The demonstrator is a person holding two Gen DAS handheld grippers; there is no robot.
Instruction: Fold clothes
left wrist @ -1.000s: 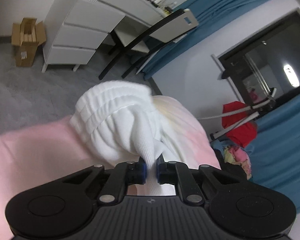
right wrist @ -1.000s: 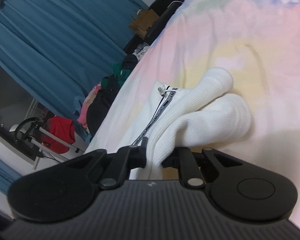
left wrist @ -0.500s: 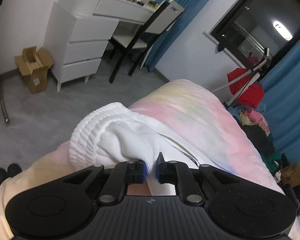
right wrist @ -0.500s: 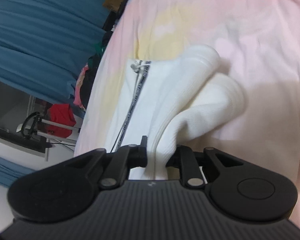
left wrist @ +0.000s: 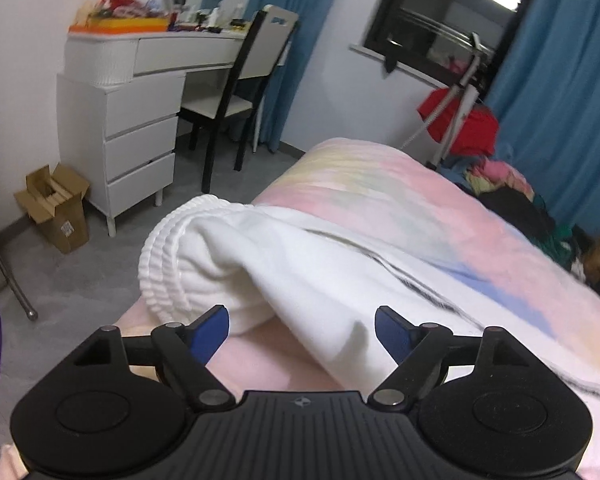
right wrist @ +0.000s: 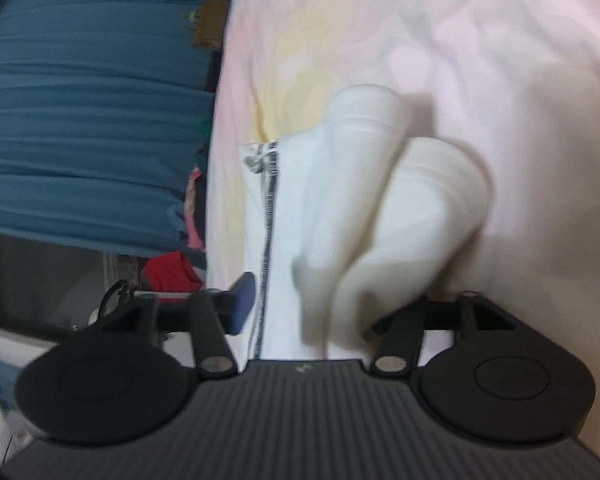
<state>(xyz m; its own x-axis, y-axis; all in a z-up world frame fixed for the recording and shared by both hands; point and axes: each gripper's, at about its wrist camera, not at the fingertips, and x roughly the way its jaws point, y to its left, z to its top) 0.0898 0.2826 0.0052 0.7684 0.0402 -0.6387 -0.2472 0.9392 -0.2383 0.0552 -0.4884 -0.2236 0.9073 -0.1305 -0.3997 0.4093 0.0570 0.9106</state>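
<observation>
We see the left gripper (left wrist: 302,330) spread wide, its blue pads either side of the white garment (left wrist: 300,264) but gripping nothing. The right gripper (right wrist: 332,300) is spread wide too — cloth lies loose between its fingers. The garment rests bunched on the pink bed (left wrist: 400,200), ribbed cuffs (right wrist: 400,152) side by side.

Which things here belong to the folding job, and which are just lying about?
Job:
white garment
bed
left gripper
right gripper

Lying about:
dresser
chair
cardboard box
clothes pile
</observation>
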